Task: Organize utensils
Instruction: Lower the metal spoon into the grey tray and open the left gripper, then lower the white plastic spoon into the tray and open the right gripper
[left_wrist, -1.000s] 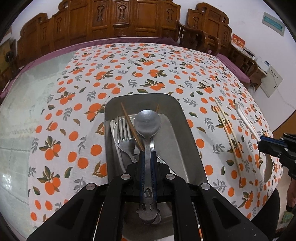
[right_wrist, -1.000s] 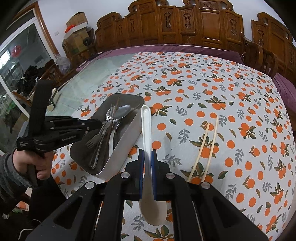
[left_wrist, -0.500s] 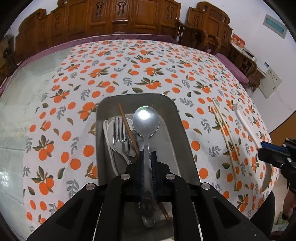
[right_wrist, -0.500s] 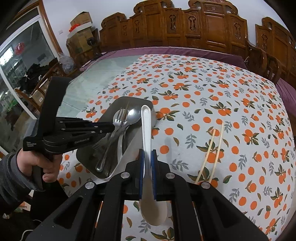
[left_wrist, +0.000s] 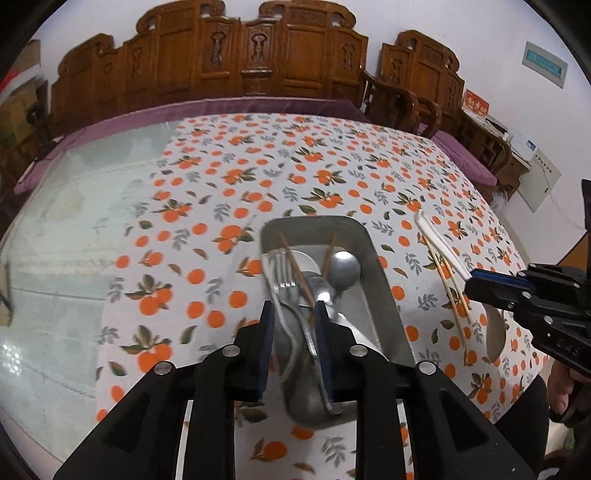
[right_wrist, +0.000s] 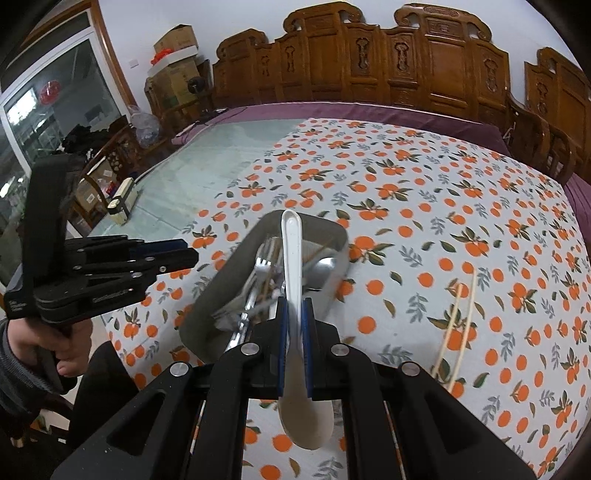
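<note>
A metal tray (left_wrist: 384, 291) on the orange-print cloth holds a fork (left_wrist: 282, 275), a metal spoon (left_wrist: 345, 269) and brown chopsticks (left_wrist: 295, 269). Above the tray's near end hovers my left gripper (left_wrist: 293, 325). Its jaws are opening, and nothing is pinched between them. My right gripper (right_wrist: 294, 314) is shut on a white spoon (right_wrist: 291, 251), handle pointing forward over the tray (right_wrist: 207, 299). The left wrist view shows that white spoon (left_wrist: 439, 240) and the right gripper (left_wrist: 480, 288) to the right of the tray. The left gripper (right_wrist: 184, 254) is beside the tray in the right wrist view.
A pair of pale chopsticks (right_wrist: 458, 314) lies on the cloth right of the tray, also seen as pale chopsticks (left_wrist: 450, 291) in the left wrist view. Carved wooden chairs (left_wrist: 258, 59) line the far side. Bare glass tabletop (left_wrist: 74, 229) lies left of the cloth.
My left gripper has let go of the metal spoon, which now lies in the tray, and has lifted back. The right gripper has carried the white spoon leftward over the tray.
</note>
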